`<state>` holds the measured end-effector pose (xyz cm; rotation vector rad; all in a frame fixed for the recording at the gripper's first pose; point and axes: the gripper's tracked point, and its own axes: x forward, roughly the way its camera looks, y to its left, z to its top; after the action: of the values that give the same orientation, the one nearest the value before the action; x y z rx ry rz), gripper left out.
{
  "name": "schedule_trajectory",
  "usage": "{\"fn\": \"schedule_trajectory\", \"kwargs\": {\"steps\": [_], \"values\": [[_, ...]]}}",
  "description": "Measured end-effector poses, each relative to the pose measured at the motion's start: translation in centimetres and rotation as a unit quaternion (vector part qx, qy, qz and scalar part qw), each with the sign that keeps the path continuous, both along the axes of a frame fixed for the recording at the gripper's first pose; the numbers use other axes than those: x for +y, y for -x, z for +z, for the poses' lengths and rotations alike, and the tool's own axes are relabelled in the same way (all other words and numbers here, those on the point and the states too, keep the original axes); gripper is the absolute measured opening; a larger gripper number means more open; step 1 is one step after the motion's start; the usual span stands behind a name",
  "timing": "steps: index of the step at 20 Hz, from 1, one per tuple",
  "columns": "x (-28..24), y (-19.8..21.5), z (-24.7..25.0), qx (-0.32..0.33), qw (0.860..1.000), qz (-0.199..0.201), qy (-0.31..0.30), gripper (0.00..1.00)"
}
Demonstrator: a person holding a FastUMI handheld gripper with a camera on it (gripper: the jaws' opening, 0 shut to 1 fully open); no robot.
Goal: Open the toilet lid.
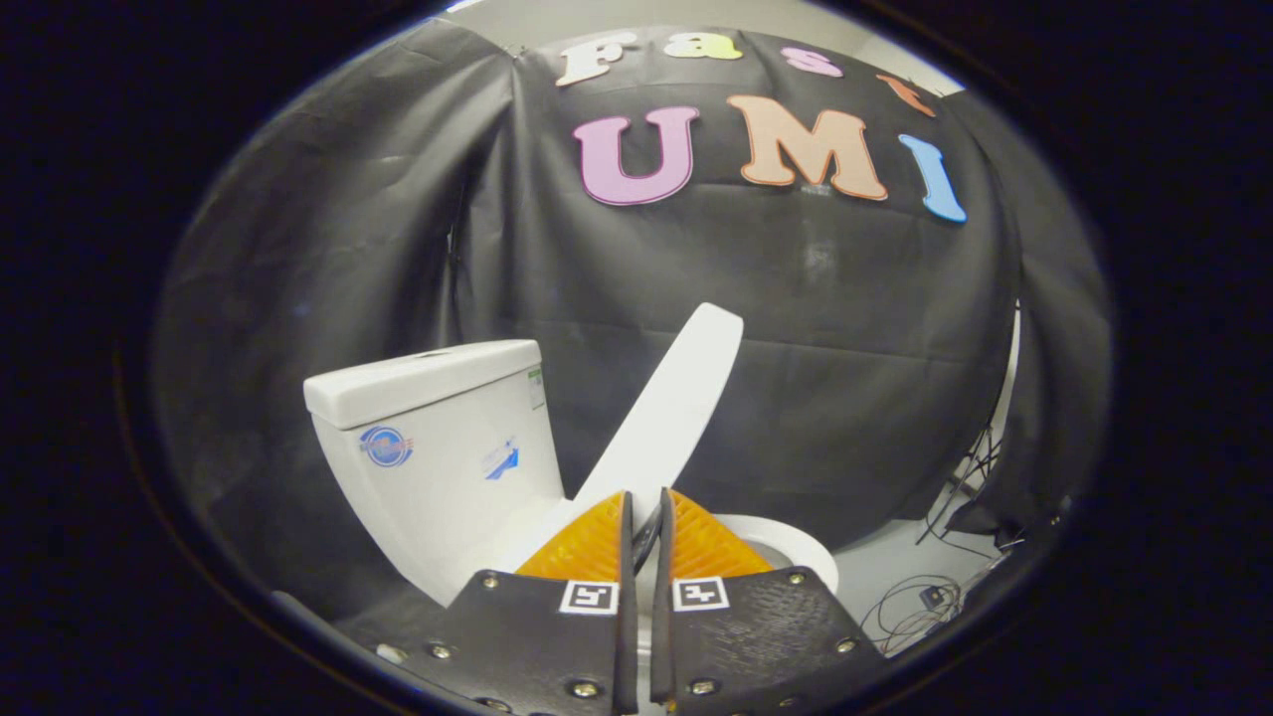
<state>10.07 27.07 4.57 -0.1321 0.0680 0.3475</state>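
Claw (pixel 646 517) nearly closed, white toilet lid (pixel 676 398) raised, tilted up

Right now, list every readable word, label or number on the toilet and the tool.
Round sticker on tank: blurred, unreadable.
Blue sticker beside it: unreadable.
Green label at tank's corner: too small.
Square markers on tool: patterns, no words.
Tool's fingers nearly closed at the raised lid's base; grip unclear.

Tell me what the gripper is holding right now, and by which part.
The hand-held gripper is nearly closed, but whether it grips anything cannot be told. The raised toilet lid rises just beyond the fingertips; contact is hidden.
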Motion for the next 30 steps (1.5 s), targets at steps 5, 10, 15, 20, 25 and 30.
{"fn": "schedule_trajectory", "kwargs": {"steps": [5, 10, 15, 20, 25, 30], "values": [[1.1, 0.2, 0.5, -0.012, 1.0, 0.003, 0.009, 0.06], [2.1, 0.5, 0.7, -0.026, 0.999, 0.008, 0.021, 0.06], [3.1, 0.7, 1.0, -0.037, 0.999, 0.013, 0.027, 0.06], [4.6, 1.1, 1.5, -0.052, 0.998, 0.019, 0.033, 0.06], [5.9, 1.4, 1.6, -0.065, 0.997, 0.02, 0.041, 0.06], [7.0, 1.8, 1.8, -0.071, 0.996, 0.031, 0.034, 0.06]]}}
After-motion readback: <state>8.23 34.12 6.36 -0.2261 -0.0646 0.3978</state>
